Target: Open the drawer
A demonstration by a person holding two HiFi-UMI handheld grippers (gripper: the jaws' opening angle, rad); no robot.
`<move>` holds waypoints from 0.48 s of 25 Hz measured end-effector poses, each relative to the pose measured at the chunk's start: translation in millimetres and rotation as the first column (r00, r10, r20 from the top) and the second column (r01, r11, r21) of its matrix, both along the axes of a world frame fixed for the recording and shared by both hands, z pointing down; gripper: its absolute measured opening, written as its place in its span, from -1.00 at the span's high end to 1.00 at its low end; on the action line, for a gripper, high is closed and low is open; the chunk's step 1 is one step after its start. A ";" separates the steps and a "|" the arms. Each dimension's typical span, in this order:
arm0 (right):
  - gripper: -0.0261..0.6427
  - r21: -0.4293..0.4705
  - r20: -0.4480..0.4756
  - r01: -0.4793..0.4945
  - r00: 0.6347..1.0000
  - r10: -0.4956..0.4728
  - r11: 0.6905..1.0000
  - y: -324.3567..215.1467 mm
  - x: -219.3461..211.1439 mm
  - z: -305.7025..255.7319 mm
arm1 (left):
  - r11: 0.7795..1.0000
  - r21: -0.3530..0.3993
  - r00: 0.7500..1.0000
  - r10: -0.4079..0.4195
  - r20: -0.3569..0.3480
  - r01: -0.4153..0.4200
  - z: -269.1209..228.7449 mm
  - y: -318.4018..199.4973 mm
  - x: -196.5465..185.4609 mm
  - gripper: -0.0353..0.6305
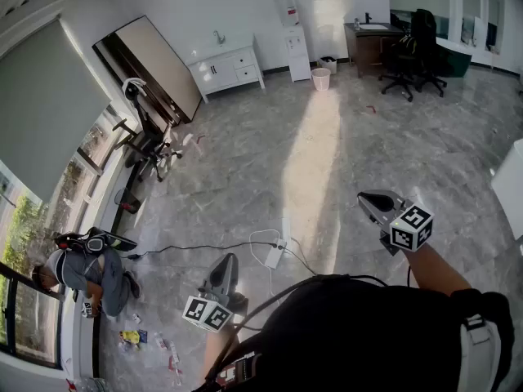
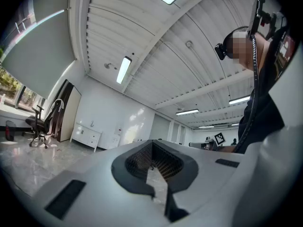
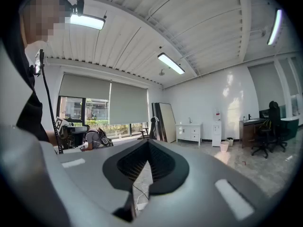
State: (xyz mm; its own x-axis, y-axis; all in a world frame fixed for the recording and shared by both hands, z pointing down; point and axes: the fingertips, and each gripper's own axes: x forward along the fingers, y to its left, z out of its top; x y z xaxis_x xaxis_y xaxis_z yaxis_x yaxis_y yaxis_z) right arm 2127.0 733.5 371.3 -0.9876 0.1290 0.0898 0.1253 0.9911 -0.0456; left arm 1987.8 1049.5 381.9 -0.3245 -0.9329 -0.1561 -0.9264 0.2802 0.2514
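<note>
As both grippers are held out level above the marble floor (image 1: 343, 153), nothing is gripped. The left gripper (image 1: 230, 261) is shown with its fingers clenched together on air, and the right gripper (image 1: 368, 199) is likewise clenched and empty. In the head view the left is found at 6 o'clock and the right at 4 o'clock. The drawer (image 1: 247, 73) is spotted far off at 11 o'clock. It is set in the right half of a white cabinet (image 1: 214, 72) against the back wall, well apart from both grippers, and its front is closed flush. A power strip (image 1: 273, 257) is laid on the floor between the two grippers. A person (image 1: 86, 272) is seen crouched by the window at 8 o'clock.
</note>
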 end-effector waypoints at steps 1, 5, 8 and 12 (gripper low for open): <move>0.93 -0.001 -0.001 0.001 1.000 -0.001 1.000 1.8 0.1 -0.7 | 1.000 0.001 1.000 0.000 -0.001 0.000 -0.6 1.7 0.3 0.89; 0.93 0.002 -0.003 0.003 1.000 -0.003 1.000 10.1 -2.8 0.6 | 1.000 0.005 1.000 -0.001 -0.003 0.001 0.5 10.6 -2.0 0.89; 0.93 0.004 -0.004 0.006 1.000 -0.006 1.000 15.4 -7.5 2.8 | 1.000 0.003 1.000 -0.004 -0.004 0.004 4.3 16.4 -6.2 0.89; 0.93 0.011 -0.005 0.014 1.000 -0.013 1.000 23.2 -14.2 4.8 | 1.000 0.004 1.000 -0.008 -0.005 0.009 7.5 25.2 -11.0 0.89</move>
State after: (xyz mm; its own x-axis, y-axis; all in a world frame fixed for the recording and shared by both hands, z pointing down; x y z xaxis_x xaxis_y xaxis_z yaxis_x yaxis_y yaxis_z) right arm 2112.9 756.8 376.1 -0.9853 0.1413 0.0957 0.1385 0.9897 -0.0354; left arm 1976.8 1074.7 389.4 -0.3331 -0.9295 -0.1581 -0.9228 0.2870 0.2568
